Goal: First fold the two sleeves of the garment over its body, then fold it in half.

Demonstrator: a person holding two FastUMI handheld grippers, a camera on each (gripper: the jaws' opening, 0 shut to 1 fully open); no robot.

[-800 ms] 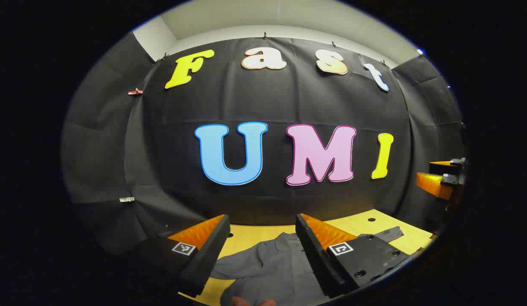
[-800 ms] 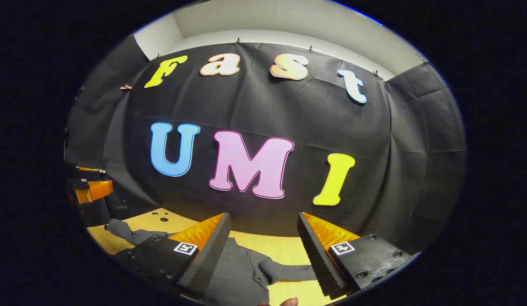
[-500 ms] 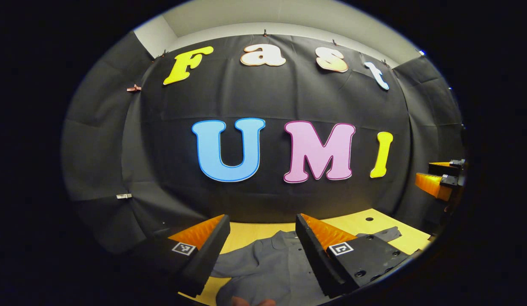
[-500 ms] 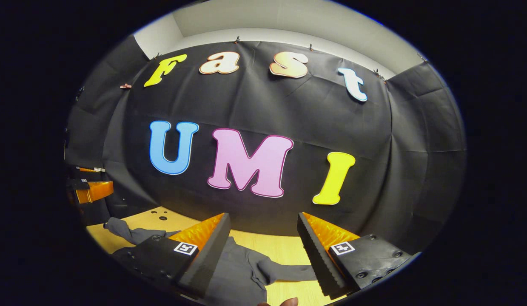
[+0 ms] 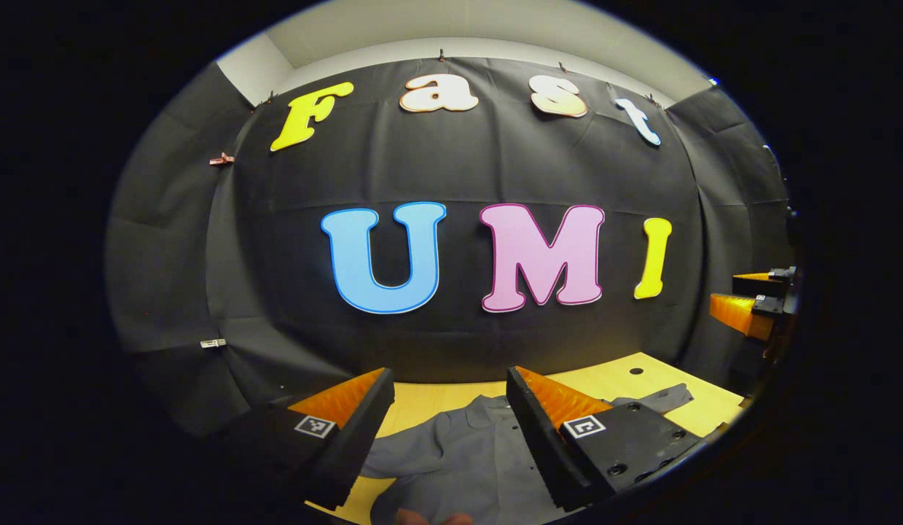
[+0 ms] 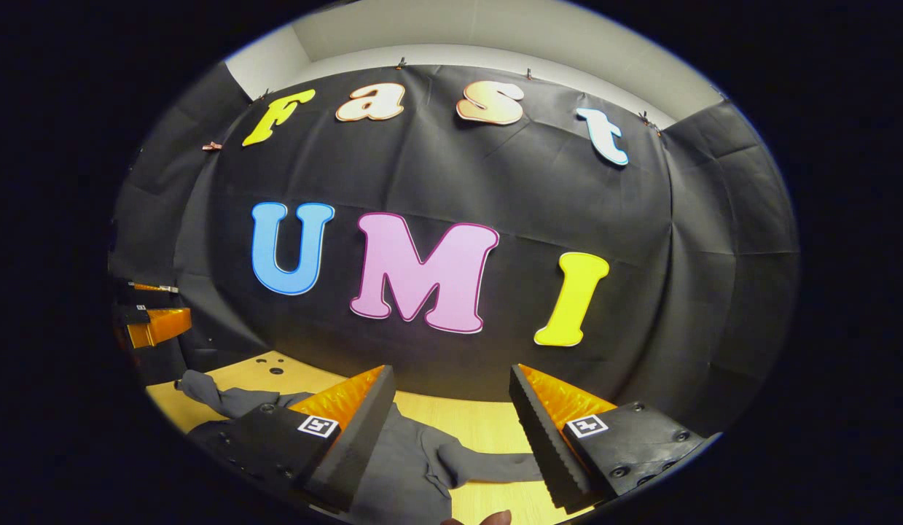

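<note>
Garment (image 5: 458, 459) flat on yellow table (image 5: 611, 375), both sleeves out sideways, unfolded; my left gripper (image 5: 449, 426) and right gripper (image 6: 449, 430) both wide, holding nothing, hovering above; views barely drifted since before; no fold begun, approach pending

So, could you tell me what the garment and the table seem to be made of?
Garment: soft matte grey woven cloth, judging by its creases and limp sleeve.
Table: pale yellowish wood or laminate, smooth; faint grain, round holes.
</note>
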